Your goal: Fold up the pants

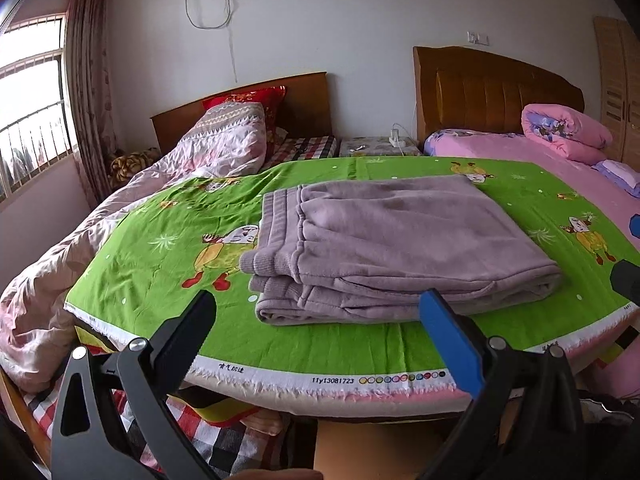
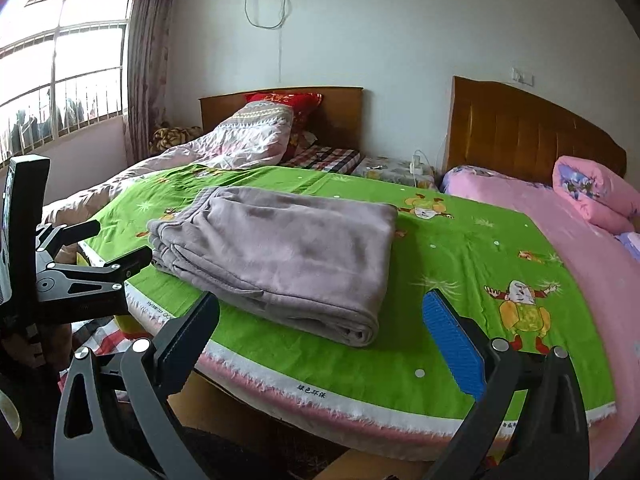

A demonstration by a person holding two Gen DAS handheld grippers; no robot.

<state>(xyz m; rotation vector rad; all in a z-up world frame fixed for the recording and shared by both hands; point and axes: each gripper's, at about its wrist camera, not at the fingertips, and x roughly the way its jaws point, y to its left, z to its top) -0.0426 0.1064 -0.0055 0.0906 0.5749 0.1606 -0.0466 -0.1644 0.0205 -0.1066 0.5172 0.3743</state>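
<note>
Mauve fleece pants [image 1: 392, 244] lie folded into a neat thick rectangle on the green cartoon-print cloth [image 1: 328, 344], waistband at the left. In the right wrist view the same pants [image 2: 280, 256] lie left of centre on that cloth [image 2: 460, 264]. My left gripper [image 1: 318, 314] hovers open just short of the stack's near edge, nothing between its fingers. My right gripper [image 2: 320, 312] is open too, held above the near right corner of the pants and holding nothing. The left gripper [image 2: 116, 248] also shows at the left edge of the right wrist view, open.
The cloth covers a board whose near edge [image 1: 320, 384] overhangs. A rumpled pink-white quilt [image 1: 120, 208] lies on the bed at left, a rolled pink quilt [image 1: 564, 130] on the pink bed at right. Two wooden headboards, a nightstand and the window stand behind.
</note>
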